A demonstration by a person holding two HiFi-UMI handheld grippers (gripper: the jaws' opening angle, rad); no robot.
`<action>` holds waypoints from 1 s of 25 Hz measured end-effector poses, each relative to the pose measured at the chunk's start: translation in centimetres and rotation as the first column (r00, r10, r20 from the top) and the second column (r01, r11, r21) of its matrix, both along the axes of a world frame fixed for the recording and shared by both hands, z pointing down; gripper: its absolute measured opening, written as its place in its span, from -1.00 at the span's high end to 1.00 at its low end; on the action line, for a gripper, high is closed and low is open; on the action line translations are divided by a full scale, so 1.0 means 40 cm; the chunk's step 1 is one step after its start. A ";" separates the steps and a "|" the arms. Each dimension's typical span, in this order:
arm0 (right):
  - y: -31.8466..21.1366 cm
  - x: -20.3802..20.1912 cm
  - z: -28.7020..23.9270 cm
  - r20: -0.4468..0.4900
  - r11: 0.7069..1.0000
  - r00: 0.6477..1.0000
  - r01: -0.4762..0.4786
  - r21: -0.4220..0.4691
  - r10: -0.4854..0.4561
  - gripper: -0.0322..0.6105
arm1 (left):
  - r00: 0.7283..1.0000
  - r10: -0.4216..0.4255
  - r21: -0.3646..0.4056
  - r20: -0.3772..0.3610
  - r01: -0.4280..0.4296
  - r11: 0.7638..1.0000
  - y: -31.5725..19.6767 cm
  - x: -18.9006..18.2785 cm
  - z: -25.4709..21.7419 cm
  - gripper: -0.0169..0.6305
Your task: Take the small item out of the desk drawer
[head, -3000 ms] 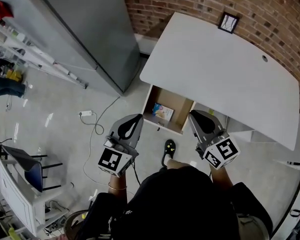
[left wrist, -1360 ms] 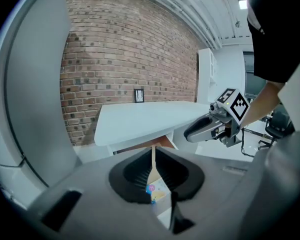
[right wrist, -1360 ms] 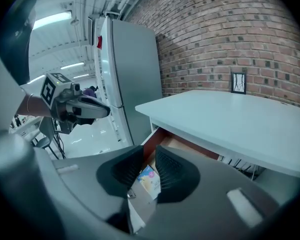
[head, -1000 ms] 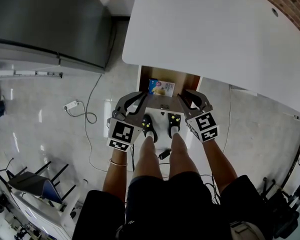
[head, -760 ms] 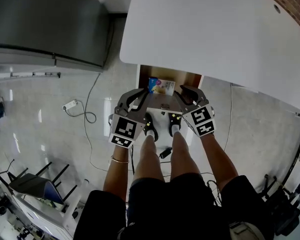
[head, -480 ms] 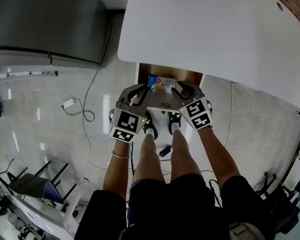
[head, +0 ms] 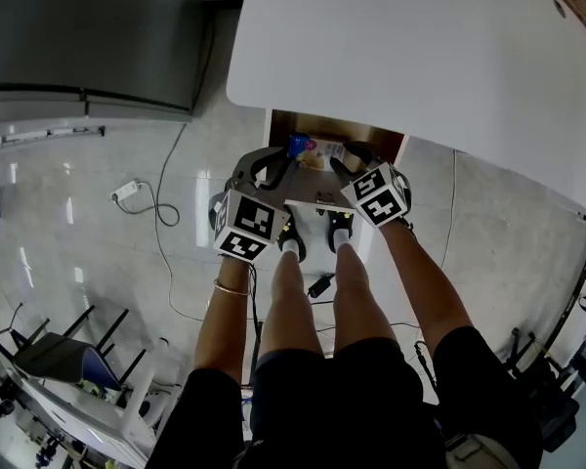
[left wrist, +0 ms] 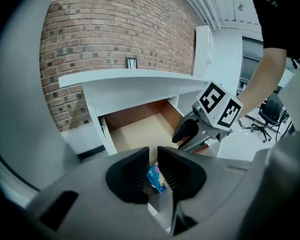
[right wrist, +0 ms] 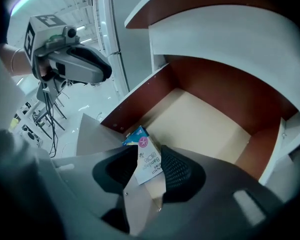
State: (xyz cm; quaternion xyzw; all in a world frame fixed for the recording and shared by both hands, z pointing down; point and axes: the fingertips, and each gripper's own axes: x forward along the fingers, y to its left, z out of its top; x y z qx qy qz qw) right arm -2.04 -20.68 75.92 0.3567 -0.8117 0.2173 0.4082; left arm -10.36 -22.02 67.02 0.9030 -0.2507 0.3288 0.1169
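Seen from above your head, you stand at the open drawer under the white worktop, one gripper at each front corner. Your left gripper hangs over the drawer's near left corner, angled down. Its jaws have just been opening a little, yet only a narrow slit parts them and nothing sits inside. Through that slit, ahead of and below the tips, you see the small item, a blue and white packet. It lies inside the drawer, propped against the front wall. This gripper looks placed to watch or steady rather than grasp. Your right gripper is tipped more steeply over the near right side. Its jaws have just been opening and now stand wide apart. The packet's upper edge shows in the gap between them, with the pads not pressing on it. That wide spread probably makes room for the packet's width, so this gripper seems lined up to take it. The packet is not yet lifted.
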 end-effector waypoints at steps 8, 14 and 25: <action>-0.002 -0.012 0.110 -0.081 0.991 0.994 0.070 -0.111 -0.079 0.35 | 1.000 0.003 -0.003 0.013 -0.003 1.000 -0.001 -0.005 0.022 0.78; -0.005 -0.004 0.149 -0.131 0.985 0.982 0.120 -0.126 -0.137 0.33 | 1.000 0.002 -0.013 0.019 -0.002 1.000 0.009 -0.008 0.037 0.76; -0.029 -0.004 0.180 -0.132 0.984 0.983 0.110 -0.142 -0.129 0.43 | 0.998 0.008 -0.016 0.055 -0.007 1.000 0.009 -0.018 0.058 0.67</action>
